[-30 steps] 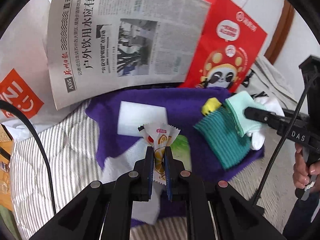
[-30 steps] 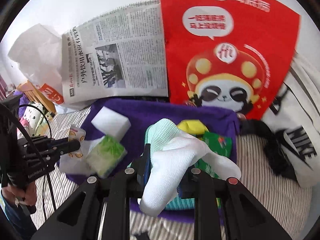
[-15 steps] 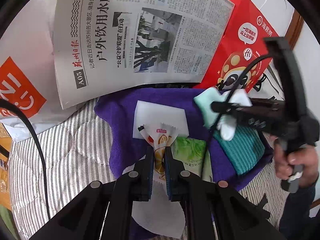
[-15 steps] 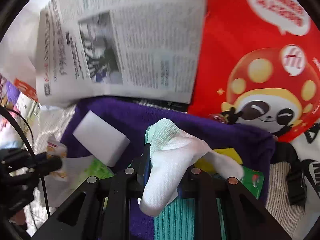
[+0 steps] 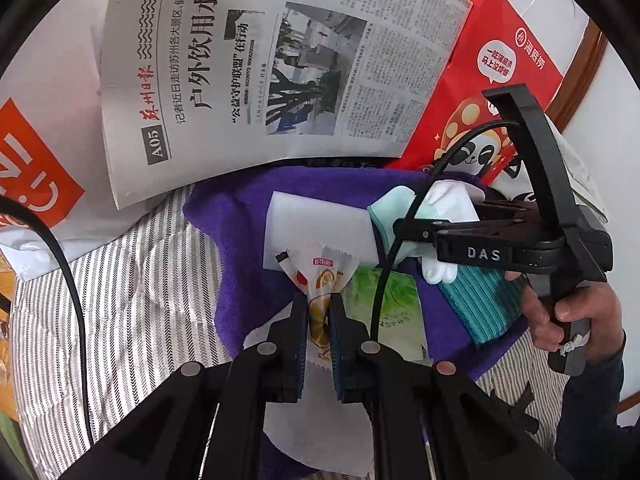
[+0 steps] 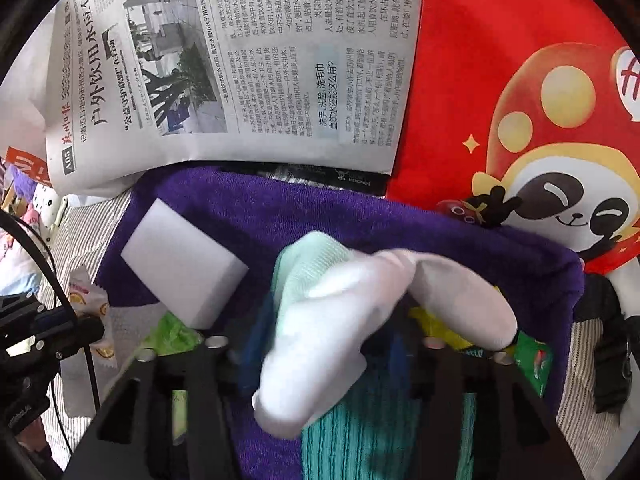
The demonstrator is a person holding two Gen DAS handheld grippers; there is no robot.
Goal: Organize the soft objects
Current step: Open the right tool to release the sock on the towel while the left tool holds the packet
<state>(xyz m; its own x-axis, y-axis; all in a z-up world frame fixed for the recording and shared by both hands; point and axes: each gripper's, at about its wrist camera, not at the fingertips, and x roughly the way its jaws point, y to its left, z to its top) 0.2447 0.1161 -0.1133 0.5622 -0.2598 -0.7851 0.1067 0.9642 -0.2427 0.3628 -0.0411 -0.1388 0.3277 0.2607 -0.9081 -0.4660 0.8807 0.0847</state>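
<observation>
Soft objects lie gathered on a purple towel spread over a striped bed cover, with a newspaper and a red panda-print bag propped along the towel's far edge.

Toward the towel's left edge, the left gripper is clamped on an orange-printed snack sachet, held upright above a white tissue sheet. Just beyond the sachet a white sponge block rests flat near the towel's far-left corner, and a green tissue pack lies beside the left gripper.

Further right, the right gripper, held in the person's right hand, is closed on a white sock with a mint-green cuff, carried above the towel's middle, its cuff close by the sponge block. Below the sock a teal ribbed cloth lies on the towel's near-right part. In the right wrist view a yellow item and a green packet show partly beyond the sock, near the towel's right edge.
</observation>
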